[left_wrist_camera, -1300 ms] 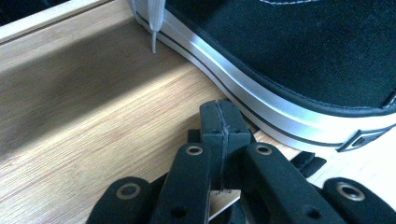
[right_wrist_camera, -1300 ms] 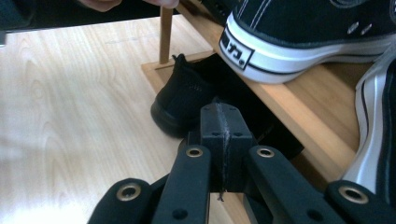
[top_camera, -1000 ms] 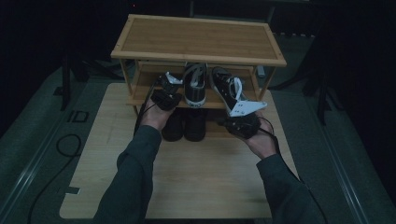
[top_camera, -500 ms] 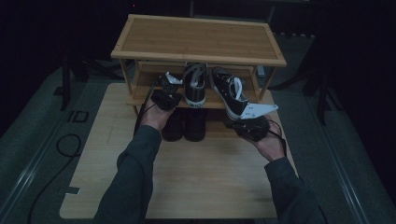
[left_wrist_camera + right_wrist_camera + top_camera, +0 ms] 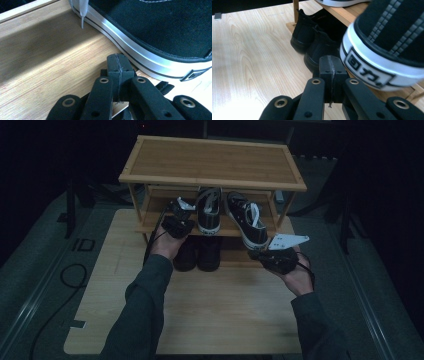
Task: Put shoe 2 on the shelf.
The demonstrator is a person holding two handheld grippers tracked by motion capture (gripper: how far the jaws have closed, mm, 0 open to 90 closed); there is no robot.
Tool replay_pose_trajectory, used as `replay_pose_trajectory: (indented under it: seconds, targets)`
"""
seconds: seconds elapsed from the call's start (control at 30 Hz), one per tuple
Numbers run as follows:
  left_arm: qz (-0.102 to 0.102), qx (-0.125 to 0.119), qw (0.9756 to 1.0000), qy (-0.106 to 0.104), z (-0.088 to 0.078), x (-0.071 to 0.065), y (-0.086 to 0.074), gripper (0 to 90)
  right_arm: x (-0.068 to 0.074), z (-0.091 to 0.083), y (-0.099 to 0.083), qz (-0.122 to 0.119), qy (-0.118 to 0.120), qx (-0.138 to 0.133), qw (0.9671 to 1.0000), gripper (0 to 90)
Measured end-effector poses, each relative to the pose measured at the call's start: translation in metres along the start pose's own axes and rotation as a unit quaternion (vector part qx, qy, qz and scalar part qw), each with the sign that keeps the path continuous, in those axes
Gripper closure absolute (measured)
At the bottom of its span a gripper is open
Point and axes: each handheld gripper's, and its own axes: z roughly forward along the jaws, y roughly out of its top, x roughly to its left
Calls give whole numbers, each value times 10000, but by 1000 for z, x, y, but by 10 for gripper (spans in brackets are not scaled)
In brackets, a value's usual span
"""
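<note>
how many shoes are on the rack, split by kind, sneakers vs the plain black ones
Black-and-white sneakers on the middle shelf: 2 (left sneaker, right sneaker, whose heel juts past the shelf edge)
All-black shoes on the bottom level: 2 (left black shoe, right black shoe)
Total: 4 shoes

Two black characters, 回力, on the white heel patch (image 5: 368,71) of the sneaker (image 5: 392,37) (just right of the right gripper's (image 5: 329,61) closed jaws), "ID" on the floor mat (image 5: 83,245)
</note>
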Motion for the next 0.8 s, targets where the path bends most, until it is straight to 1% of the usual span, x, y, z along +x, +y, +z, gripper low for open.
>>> replay_pose_trajectory:
  seconds: [0.17, 0.57, 0.6, 0.8]
  targets:
    - [1, 1, 10000, 2, 0, 0, 0, 900, -3, -6, -5, 74, -49, -21, 10000, 898]
    - [-7, 3, 10000, 0, 0, 0, 0, 900, -10, -15, -12, 135, -150, -31, 9998, 899]
    - [-9, 1, 10000, -4, 0, 0, 0, 900, -11, -17, -14, 151, -197, -31, 9997, 898]
    - [7, 9, 10000, 3, 0, 0, 0, 900, -15, -25, -16, 199, -310, -78, 9993, 899]
